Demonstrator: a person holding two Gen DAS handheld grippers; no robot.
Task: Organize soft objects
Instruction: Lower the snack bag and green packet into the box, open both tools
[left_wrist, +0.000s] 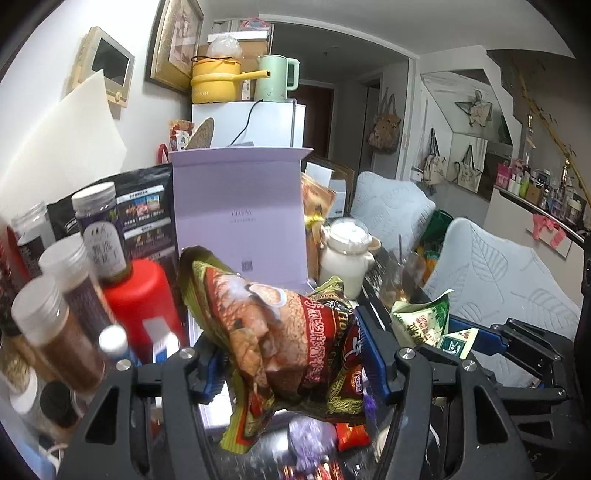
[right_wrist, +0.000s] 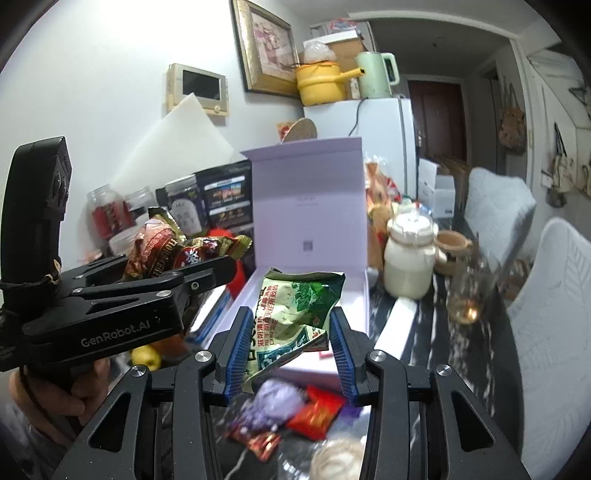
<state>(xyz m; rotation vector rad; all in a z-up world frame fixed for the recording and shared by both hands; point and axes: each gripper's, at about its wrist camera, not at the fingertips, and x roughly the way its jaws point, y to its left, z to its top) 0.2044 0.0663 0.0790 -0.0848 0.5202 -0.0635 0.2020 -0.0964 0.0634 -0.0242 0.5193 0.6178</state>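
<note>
Open box (right_wrist: 354, 295) ahead: interior free, upright lid (right_wrist: 306, 206) blocks the far side. Jars (left_wrist: 62, 295) crowd left; white jug (right_wrist: 408, 258) and glass (right_wrist: 469, 291) stand right.

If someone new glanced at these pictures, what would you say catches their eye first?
Probably the two crinkled snack packets held up in the foreground: a red-and-gold packet clamped in the left hand-held gripper and a green packet in the right hand-held gripper. Behind them, an open lilac box stands with its lid raised, mid-table among jars.

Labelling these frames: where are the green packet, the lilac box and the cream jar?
green packet (right_wrist: 295, 314), right wrist view, printed front.
lilac box (right_wrist: 306, 192), right wrist view, raised lid.
cream jar (right_wrist: 408, 266), right wrist view, body.
</note>
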